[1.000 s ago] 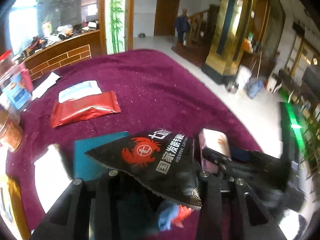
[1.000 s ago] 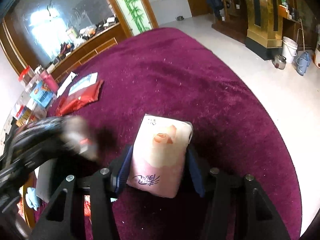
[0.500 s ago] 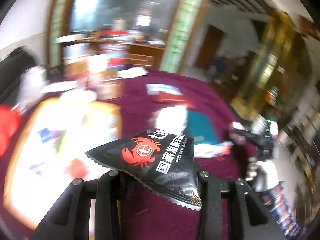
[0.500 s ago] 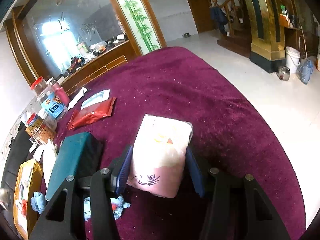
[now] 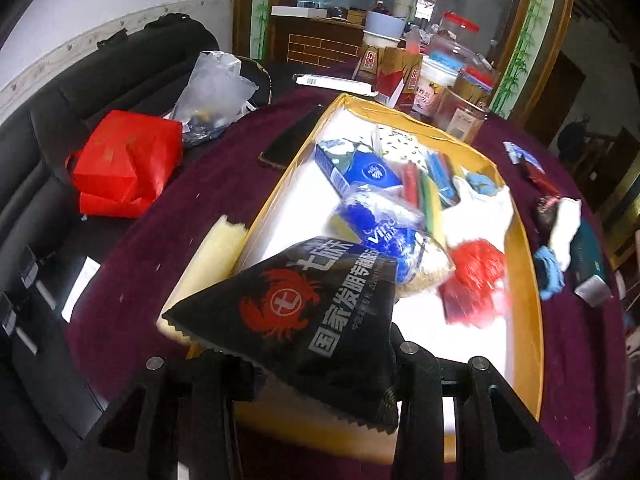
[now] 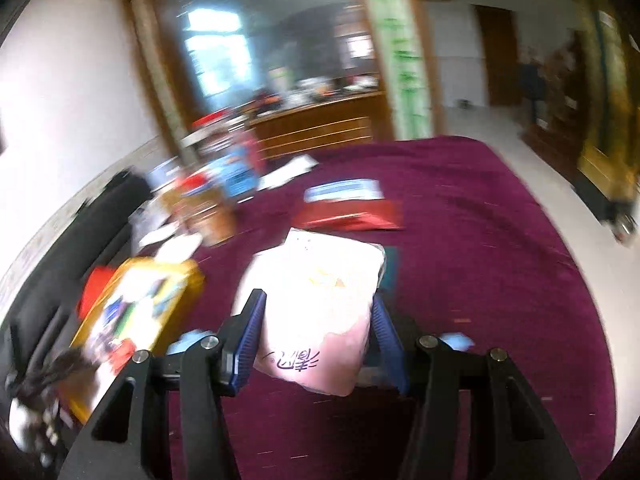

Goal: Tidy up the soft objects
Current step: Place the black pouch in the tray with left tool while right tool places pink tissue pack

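Currently I am holding a black packet (image 5: 316, 312) clamped in my left hand-held gripper (image 5: 320, 364) above the yellow box (image 5: 524, 280), already part-filled; my right hand-held gripper (image 6: 316, 344) is gripping a pink tissue pack (image 6: 316, 308) over the counter (image 6: 480, 240). Both remain unplaced; a red pouch (image 6: 352, 214) is waiting too.

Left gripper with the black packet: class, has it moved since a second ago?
Yes. The left gripper, holding the black packet, has swung from the open purple cloth to over the yellow box.
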{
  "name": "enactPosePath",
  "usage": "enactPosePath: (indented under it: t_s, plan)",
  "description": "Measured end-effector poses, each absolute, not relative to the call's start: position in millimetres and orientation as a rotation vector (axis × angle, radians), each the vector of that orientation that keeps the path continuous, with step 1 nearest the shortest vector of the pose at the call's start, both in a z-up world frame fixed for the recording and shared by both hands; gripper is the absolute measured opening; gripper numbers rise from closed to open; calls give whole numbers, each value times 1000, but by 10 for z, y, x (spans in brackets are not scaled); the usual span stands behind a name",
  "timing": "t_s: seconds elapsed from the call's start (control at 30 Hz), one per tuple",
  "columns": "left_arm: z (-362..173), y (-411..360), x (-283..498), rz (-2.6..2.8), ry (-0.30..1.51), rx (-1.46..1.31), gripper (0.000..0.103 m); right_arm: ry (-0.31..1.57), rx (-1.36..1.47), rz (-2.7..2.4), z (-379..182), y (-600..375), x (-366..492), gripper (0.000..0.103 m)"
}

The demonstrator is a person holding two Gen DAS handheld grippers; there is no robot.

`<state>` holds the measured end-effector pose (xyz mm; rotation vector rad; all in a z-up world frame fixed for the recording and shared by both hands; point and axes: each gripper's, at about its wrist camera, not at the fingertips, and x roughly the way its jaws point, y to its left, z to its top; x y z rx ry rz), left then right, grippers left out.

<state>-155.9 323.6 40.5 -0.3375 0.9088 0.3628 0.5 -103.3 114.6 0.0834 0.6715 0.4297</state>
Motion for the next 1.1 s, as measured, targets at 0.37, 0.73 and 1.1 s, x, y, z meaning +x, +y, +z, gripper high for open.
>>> enactPosePath:
  t_s: [0.37,0.73,1.1]
  plan:
    - [573,3354,-1561,366,862,-363,70,812,-110,787,937,611,-581,52]
    - [793,3493,-2240,334,660,-529,74,1055,-310,974,281,1786,-830,53]
    - [766,3603,-2440,324,598,-622,74,1099,-367,903,22,2349,-573,54]
